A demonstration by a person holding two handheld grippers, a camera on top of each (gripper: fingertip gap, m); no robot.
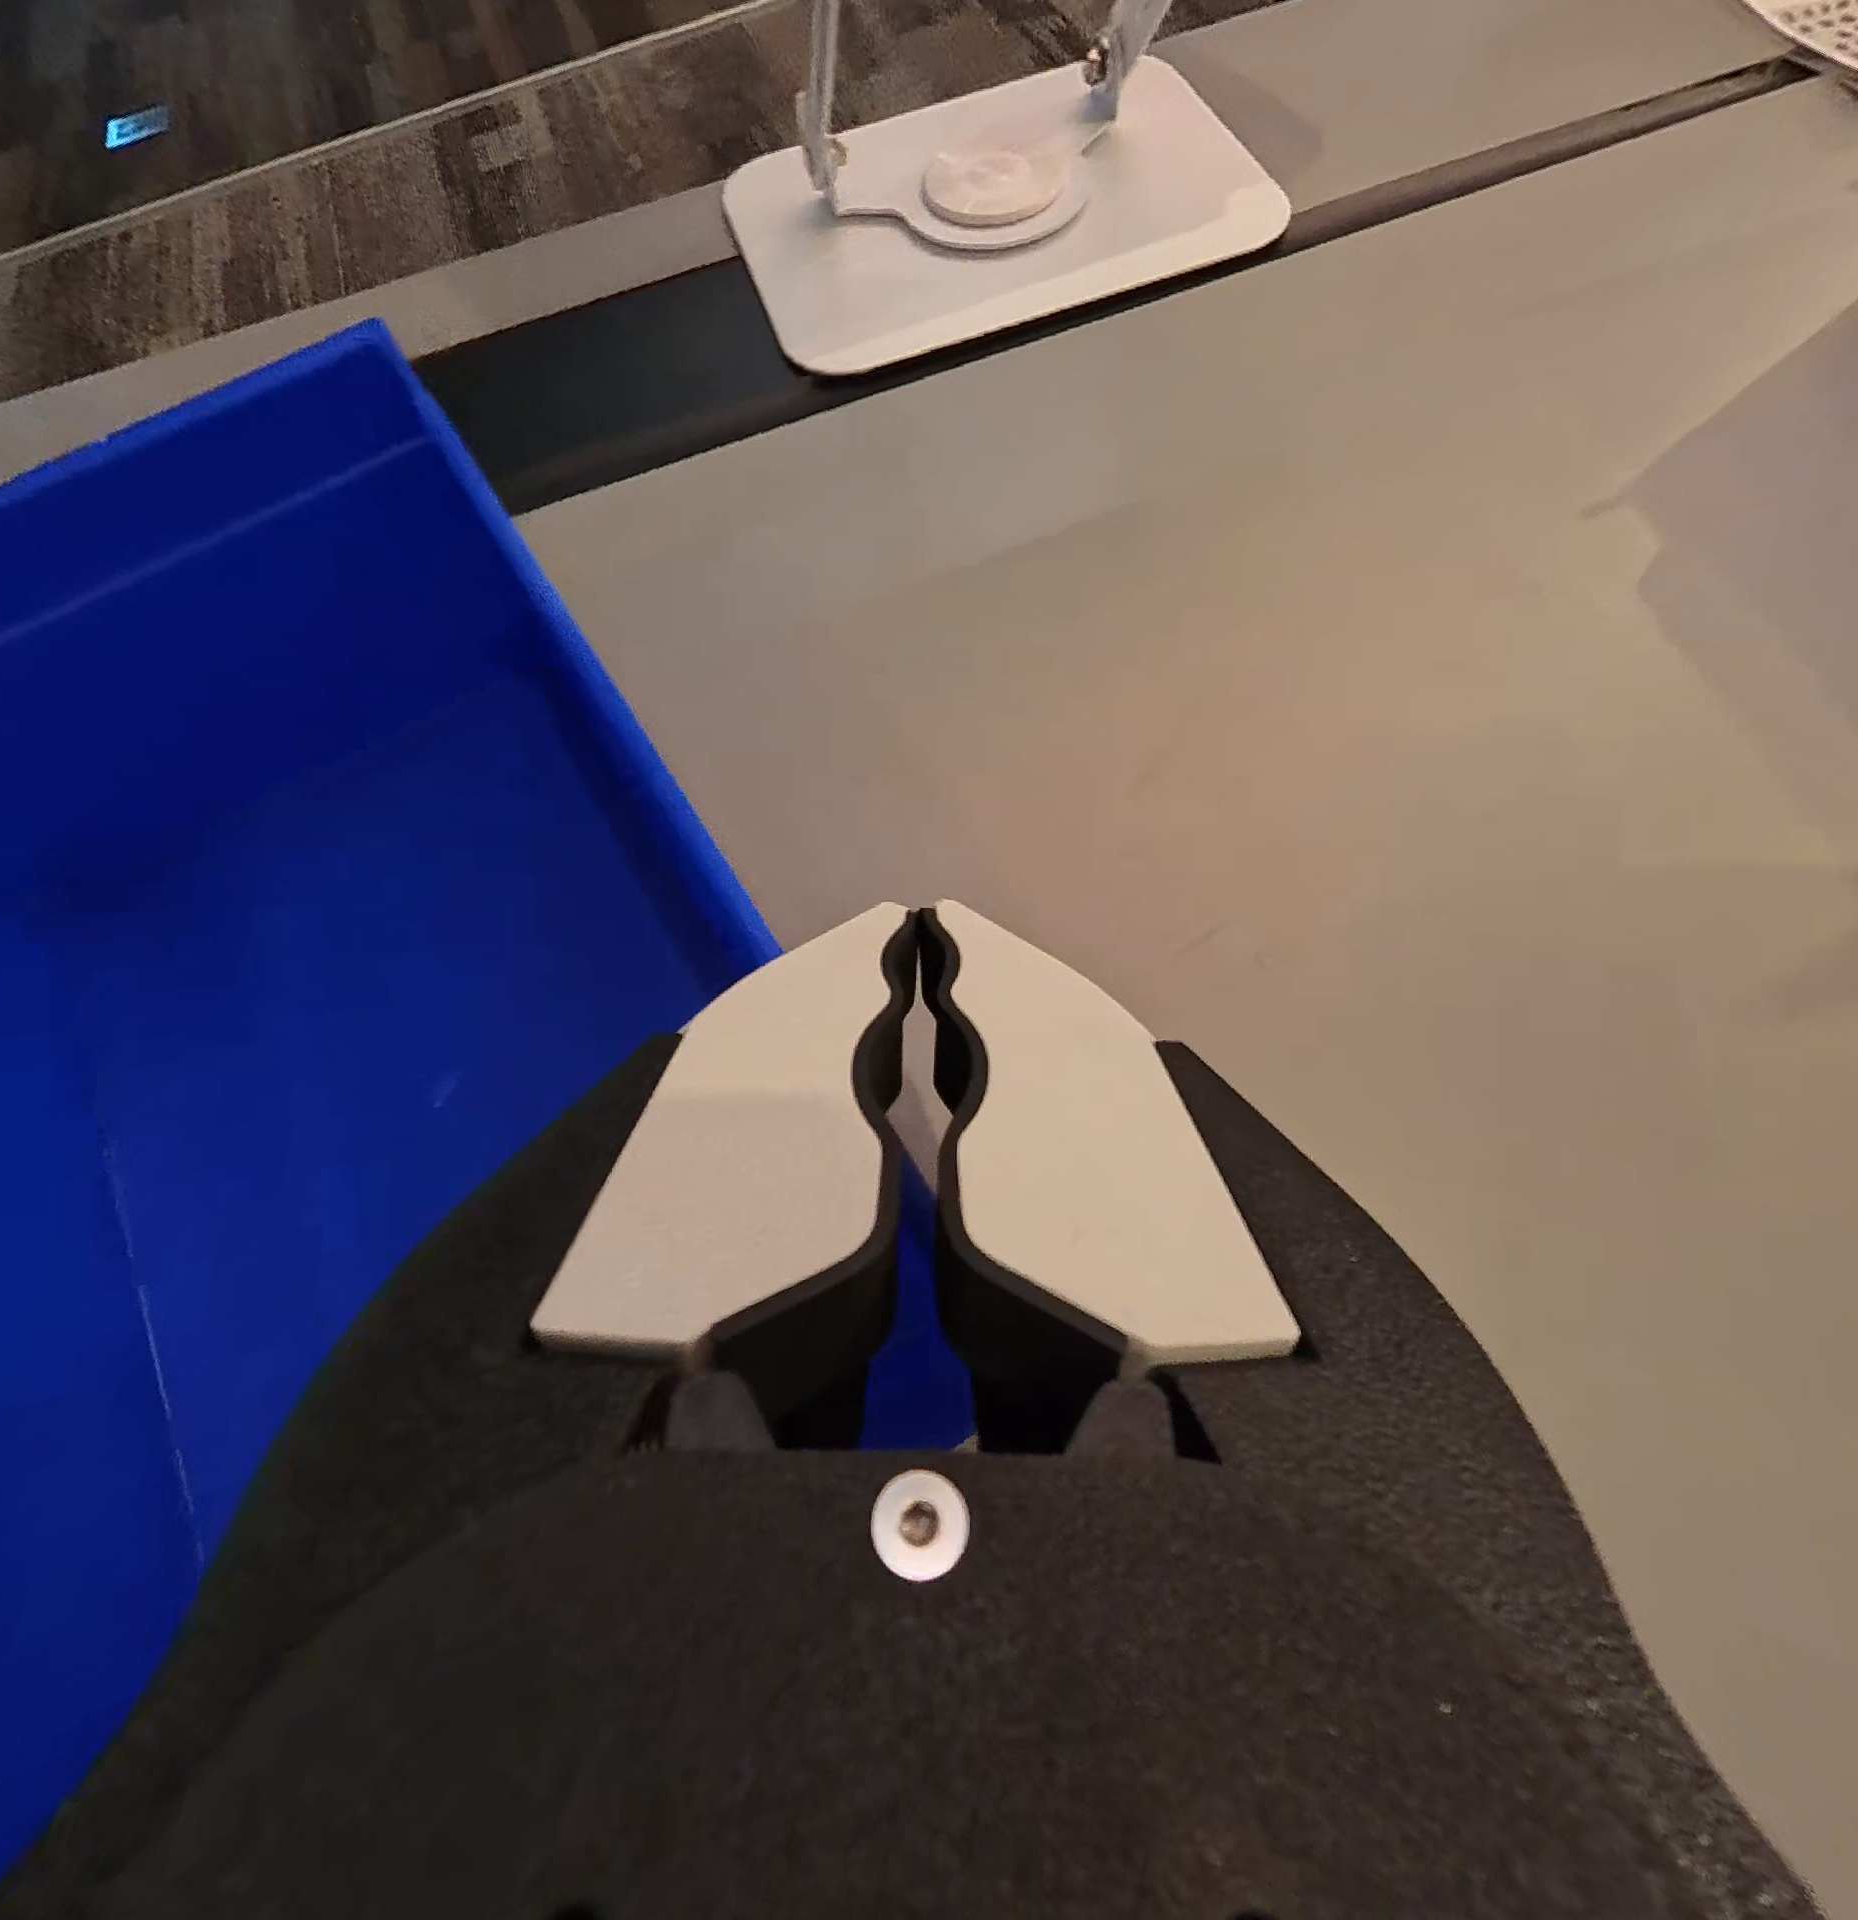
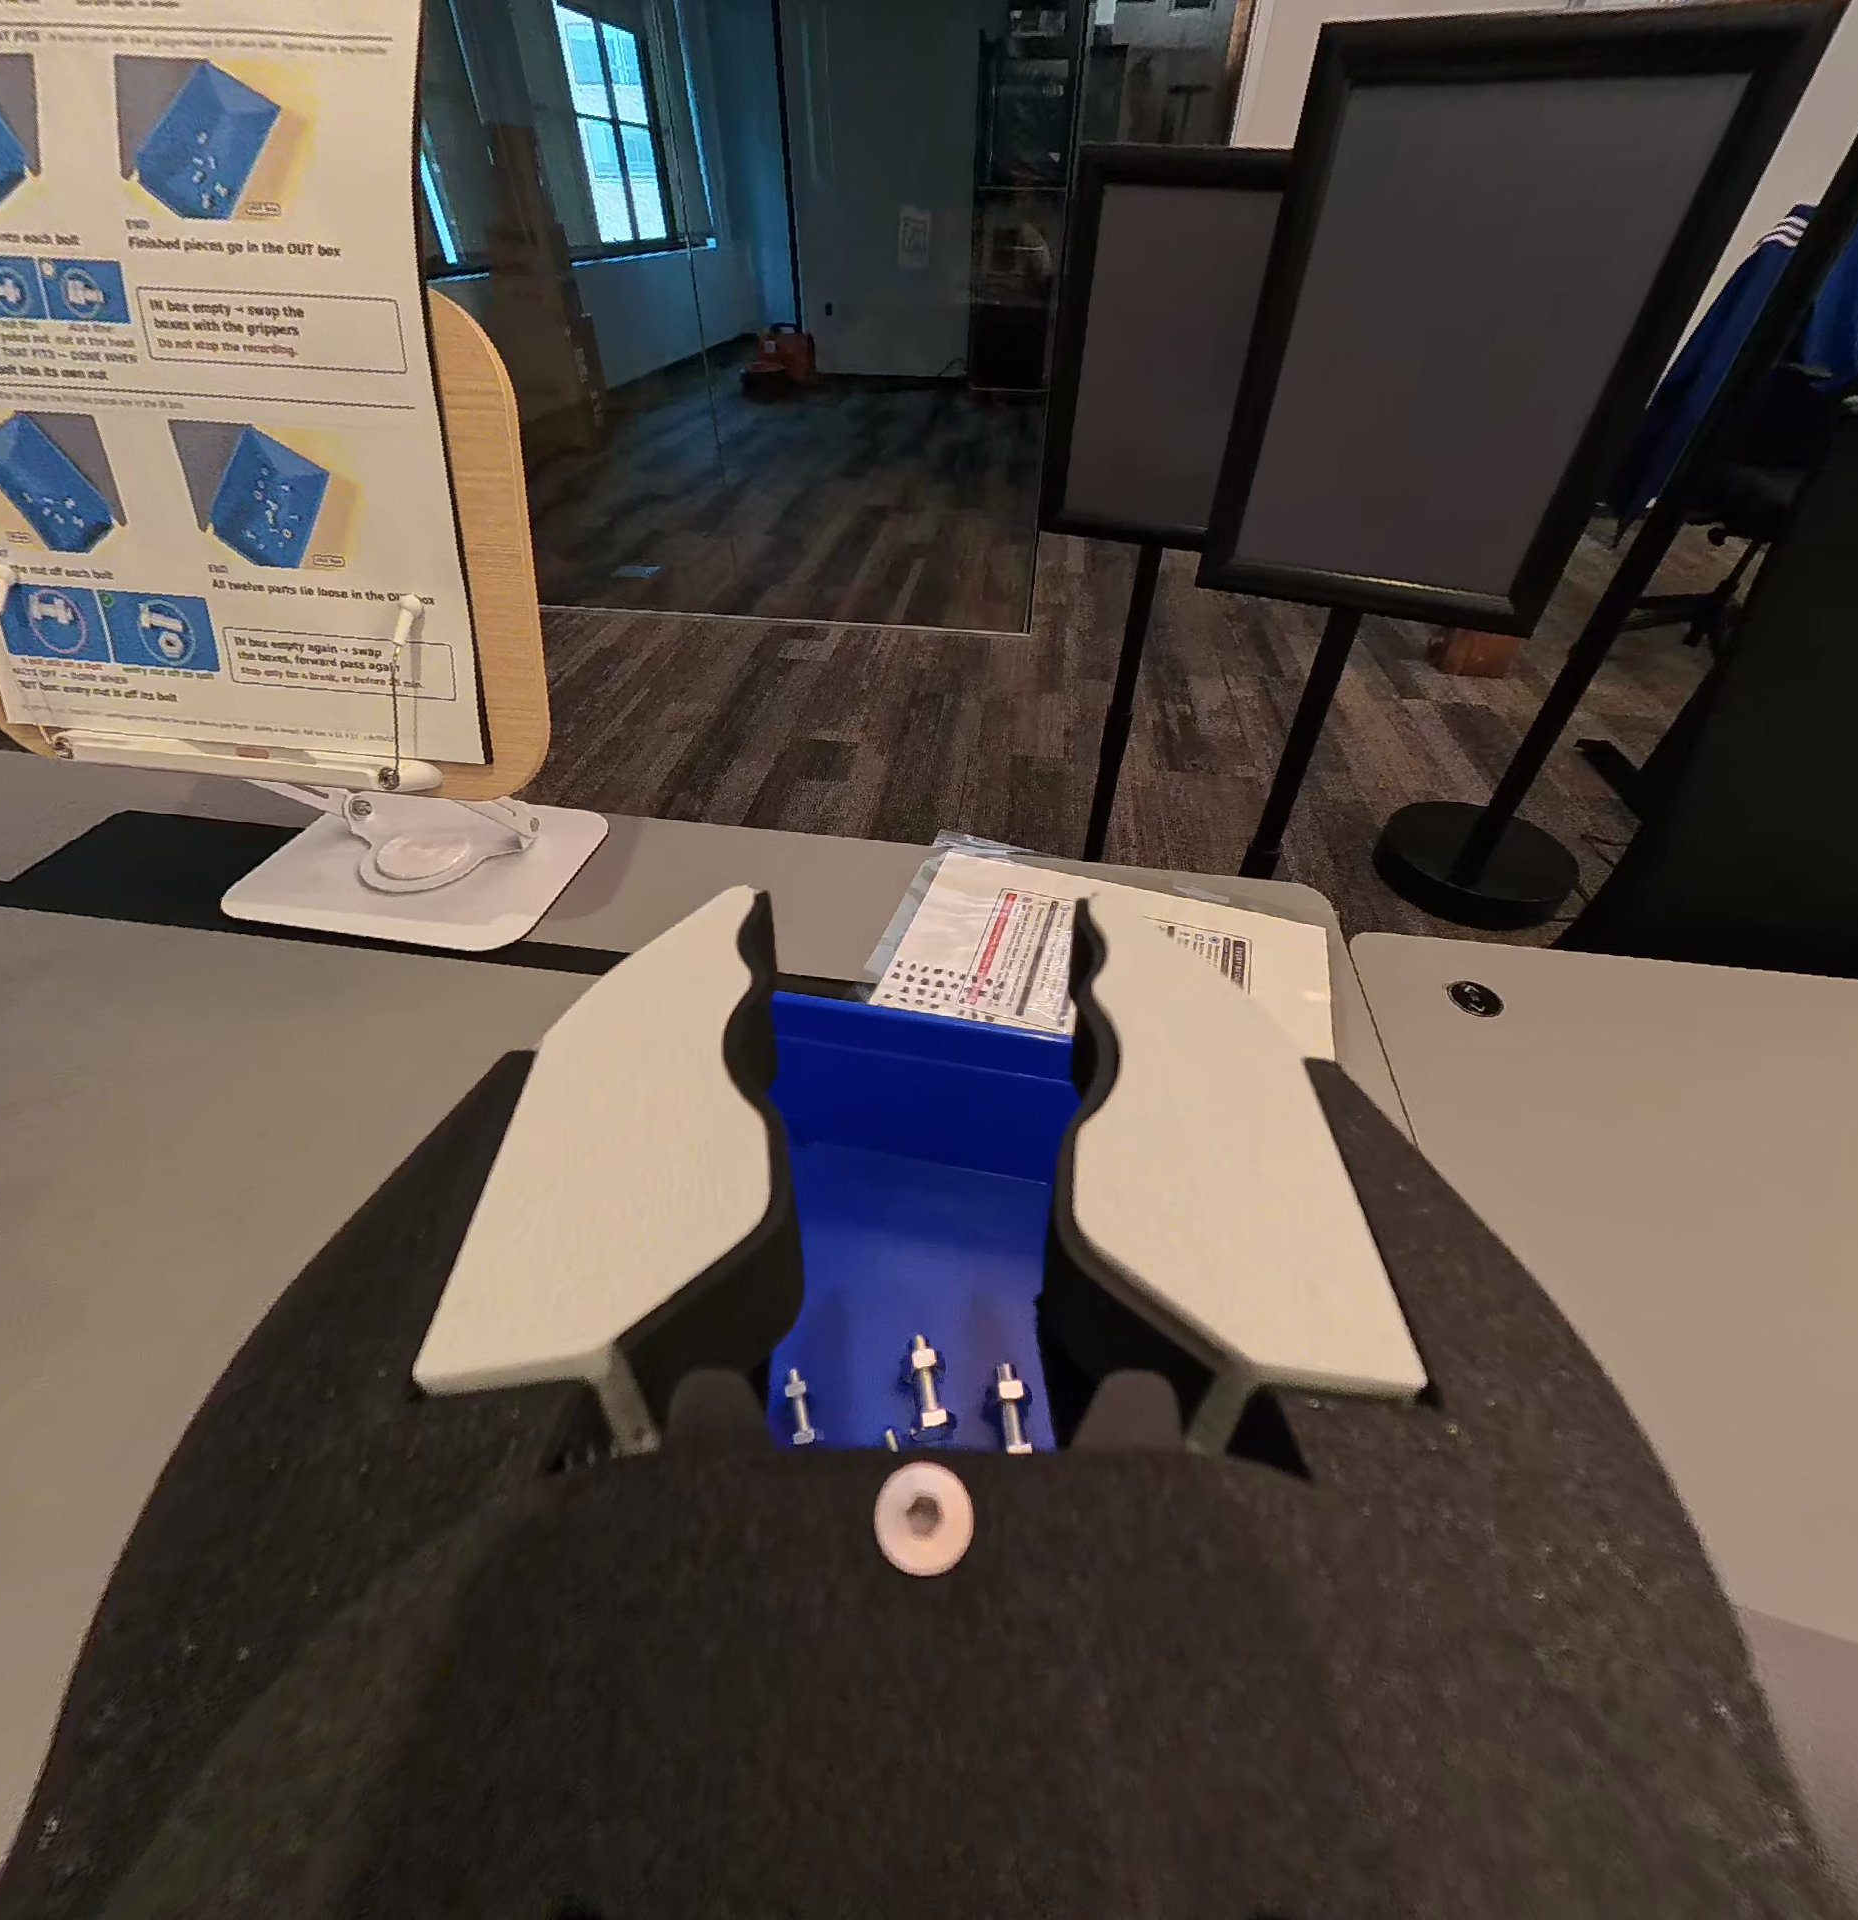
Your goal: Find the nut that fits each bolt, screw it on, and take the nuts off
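Note:
My left gripper (image 1: 920,914) is shut, its pads meet at the tips with nothing between them. It hovers over the grey table (image 1: 1268,727), just right of a blue bin (image 1: 281,831) whose visible inside shows no parts. My right gripper (image 2: 922,914) is open and empty, held above a second blue bin (image 2: 920,1060). Between its fingers I see three bolts with nuts on them (image 2: 925,1392) lying on that bin's floor. The fingers do not touch them.
A white stand base (image 1: 1008,208) sits at the table's far edge; in the right wrist view (image 2: 416,873) it carries an instruction sheet (image 2: 198,364). A plastic bag with papers (image 2: 998,935) lies behind the second bin. Black sign stands (image 2: 1476,312) are on the floor beyond.

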